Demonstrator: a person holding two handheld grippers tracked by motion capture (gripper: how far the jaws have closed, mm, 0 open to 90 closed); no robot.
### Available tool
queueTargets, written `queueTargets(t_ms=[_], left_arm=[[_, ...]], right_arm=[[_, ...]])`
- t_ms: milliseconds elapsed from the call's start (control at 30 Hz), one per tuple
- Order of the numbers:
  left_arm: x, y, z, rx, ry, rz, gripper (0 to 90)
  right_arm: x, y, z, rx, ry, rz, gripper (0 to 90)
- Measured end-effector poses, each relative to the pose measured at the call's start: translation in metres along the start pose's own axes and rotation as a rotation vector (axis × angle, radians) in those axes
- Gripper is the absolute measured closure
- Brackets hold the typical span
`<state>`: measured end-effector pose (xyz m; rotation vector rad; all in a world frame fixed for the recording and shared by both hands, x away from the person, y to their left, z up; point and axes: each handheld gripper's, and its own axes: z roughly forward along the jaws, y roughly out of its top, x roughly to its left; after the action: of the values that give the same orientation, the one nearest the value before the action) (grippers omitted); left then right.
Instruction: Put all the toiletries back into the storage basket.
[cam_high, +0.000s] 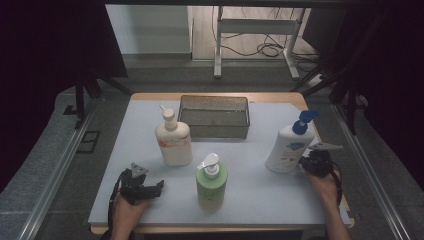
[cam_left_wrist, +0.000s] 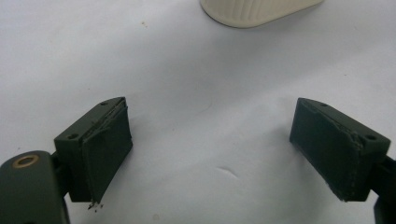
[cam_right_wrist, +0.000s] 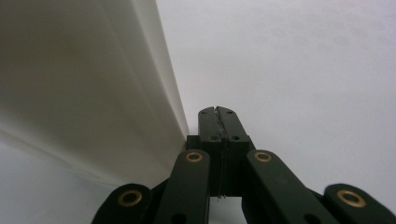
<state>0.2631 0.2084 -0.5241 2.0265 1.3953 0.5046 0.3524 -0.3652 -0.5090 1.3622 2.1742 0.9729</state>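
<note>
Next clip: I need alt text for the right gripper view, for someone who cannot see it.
The right gripper has its two black jaws shut together with nothing between them, pointing across a white table. The pale side of a white bottle rises close on the left, right beside the jaws.

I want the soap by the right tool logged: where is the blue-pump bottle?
High view: the blue-pump bottle stands at the white mat's right side, beside the right tool, right of the wire basket.
</note>
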Motion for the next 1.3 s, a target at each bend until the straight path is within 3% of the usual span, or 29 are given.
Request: queueTargets(t_ms=[333,867,1300], left_arm=[[0.0,0.0,0.0,0.0,0.0,0.0,12.0],[0.0,0.0,0.0,0.001,0.001,0.0,12.0],[0.0,0.0,0.0,0.001,0.001,0.0,12.0]], right_arm=[[0.004,-0.001,0.0,0.005,0.052,-0.025,89.5],[0.019,-0.005,-0.003,0.024,0.044,-0.059,89.4],[0.032,-0.007,-0.004,0.037,0.065,-0.082,88.5]])
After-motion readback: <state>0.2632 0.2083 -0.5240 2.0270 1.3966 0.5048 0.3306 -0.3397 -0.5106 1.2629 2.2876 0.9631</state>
